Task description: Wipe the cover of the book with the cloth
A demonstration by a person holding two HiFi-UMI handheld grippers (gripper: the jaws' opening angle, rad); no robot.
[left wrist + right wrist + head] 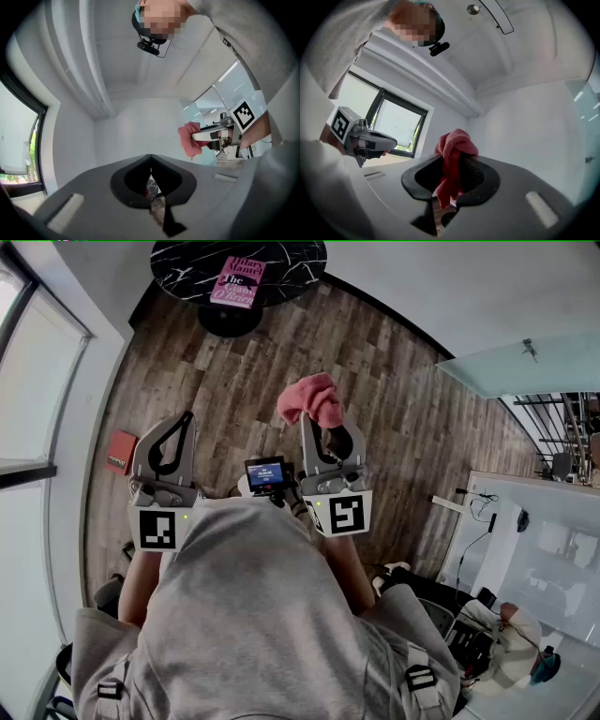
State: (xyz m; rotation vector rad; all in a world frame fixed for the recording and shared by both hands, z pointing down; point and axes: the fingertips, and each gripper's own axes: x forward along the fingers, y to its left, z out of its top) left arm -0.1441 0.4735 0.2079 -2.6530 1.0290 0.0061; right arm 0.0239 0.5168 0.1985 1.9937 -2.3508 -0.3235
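Observation:
A pink book (237, 283) lies on a round black marble table (187, 263) at the top of the head view, well ahead of both grippers. My right gripper (319, 420) is shut on a red cloth (312, 400), which bunches above its tips and hangs between its jaws (450, 173). The cloth (189, 139) also shows from the left gripper view, held out to the right. My left gripper (175, 432) is shut with nothing between its jaws. Both grippers are held up in front of the person's chest, over the wooden floor.
A small red book or box (121, 451) lies on the wooden floor by the left wall. A window (23, 381) runs along the left. A white desk with cables (525, 521) and a glass panel (506, 367) stand at the right.

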